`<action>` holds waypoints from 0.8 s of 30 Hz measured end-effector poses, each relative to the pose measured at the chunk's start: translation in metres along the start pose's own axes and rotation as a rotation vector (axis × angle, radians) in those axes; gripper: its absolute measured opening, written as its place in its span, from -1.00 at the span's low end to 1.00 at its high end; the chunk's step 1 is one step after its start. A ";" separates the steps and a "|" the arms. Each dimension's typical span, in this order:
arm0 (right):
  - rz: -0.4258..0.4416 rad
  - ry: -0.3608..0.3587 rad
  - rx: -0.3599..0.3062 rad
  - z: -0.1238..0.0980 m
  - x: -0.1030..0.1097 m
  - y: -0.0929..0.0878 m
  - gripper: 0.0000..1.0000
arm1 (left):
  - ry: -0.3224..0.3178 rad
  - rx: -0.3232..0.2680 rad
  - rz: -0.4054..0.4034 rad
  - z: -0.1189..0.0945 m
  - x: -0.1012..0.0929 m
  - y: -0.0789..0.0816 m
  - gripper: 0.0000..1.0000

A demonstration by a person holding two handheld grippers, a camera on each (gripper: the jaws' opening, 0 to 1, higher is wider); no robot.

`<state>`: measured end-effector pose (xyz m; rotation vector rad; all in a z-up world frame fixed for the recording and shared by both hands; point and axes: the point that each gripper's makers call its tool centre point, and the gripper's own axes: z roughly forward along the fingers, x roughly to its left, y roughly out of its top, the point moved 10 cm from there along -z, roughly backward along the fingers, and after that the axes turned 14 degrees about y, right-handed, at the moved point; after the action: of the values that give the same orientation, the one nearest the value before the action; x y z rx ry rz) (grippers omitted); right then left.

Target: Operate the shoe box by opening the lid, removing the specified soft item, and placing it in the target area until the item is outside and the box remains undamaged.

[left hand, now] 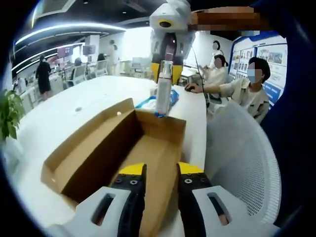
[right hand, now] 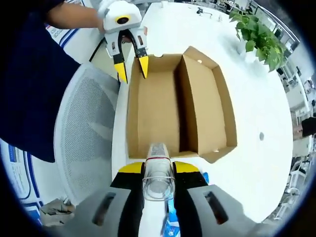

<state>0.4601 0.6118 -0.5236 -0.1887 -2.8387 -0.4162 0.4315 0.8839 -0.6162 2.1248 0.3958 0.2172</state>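
Observation:
The brown cardboard shoe box (left hand: 148, 158) lies open on the white table (left hand: 74, 103), its lid (left hand: 94, 143) folded out to the left and its inside bare. My left gripper (left hand: 161, 170) stands open over the box's near end, nothing between its jaws. My right gripper (left hand: 166, 74) hangs above the far end, shut on a clear and white bottle-shaped item (left hand: 163, 94) that points down at the box wall. In the right gripper view, that item (right hand: 158, 158) sticks out of my right gripper (right hand: 159, 170) over the box (right hand: 153, 108), with the left gripper (right hand: 132, 69) open at the far end.
A white mesh chair (left hand: 247, 163) stands close to the table edge beside the box. A blue and white pack (left hand: 148, 102) lies just behind the box. People sit at the table's far right (left hand: 247, 94). A green plant (right hand: 259, 34) stands past the lid side.

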 end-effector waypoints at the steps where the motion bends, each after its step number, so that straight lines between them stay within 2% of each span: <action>1: 0.003 -0.001 0.008 -0.002 0.000 -0.002 -0.63 | 0.002 -0.002 0.000 0.000 0.000 0.000 -0.55; 7: 0.019 -0.012 0.053 -0.010 0.000 -0.018 -0.63 | -0.007 0.002 0.004 0.005 -0.007 0.000 -0.54; 12: 0.040 -0.014 0.063 -0.013 0.000 -0.031 -0.63 | -0.013 0.002 0.005 0.008 -0.009 0.002 -0.54; 24: 0.063 -0.011 0.084 -0.016 -0.003 -0.057 -0.63 | -0.021 -0.006 0.019 0.018 -0.017 0.018 -0.55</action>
<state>0.4577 0.5521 -0.5249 -0.2631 -2.8462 -0.2829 0.4251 0.8546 -0.6110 2.1242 0.3620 0.2069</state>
